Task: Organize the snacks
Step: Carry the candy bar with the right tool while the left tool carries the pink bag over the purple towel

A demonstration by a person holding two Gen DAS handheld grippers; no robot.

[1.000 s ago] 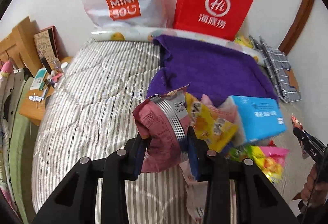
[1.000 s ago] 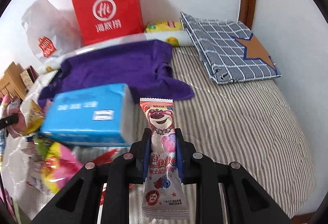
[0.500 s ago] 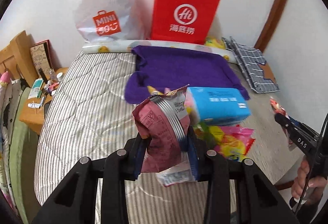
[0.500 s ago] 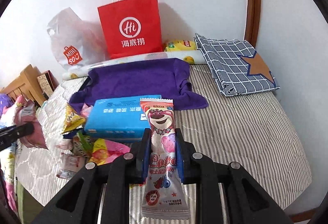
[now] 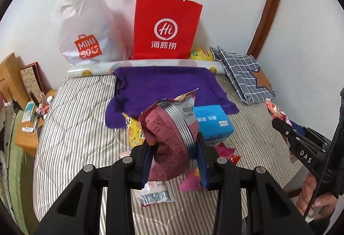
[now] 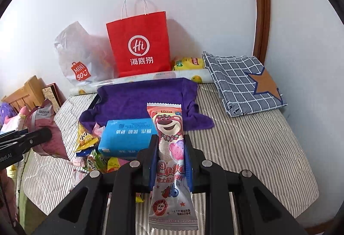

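My left gripper is shut on a maroon and silver snack bag, held above the striped bed; the same bag shows at the left of the right wrist view. My right gripper is shut on a long white and pink bear-print snack packet, which pokes out at the right edge of the left wrist view. Below both lies a pile of snack packets around a blue tissue pack, in front of a purple towel.
A red paper bag and a white plastic bag stand against the wall at the head of the bed. A folded checked cloth lies at the right. A wooden bedside table with small items is at the left.
Both grippers have risen and drawn back from the pile with their packets still held, so the bed, towel and bags look smaller and more of the room shows.
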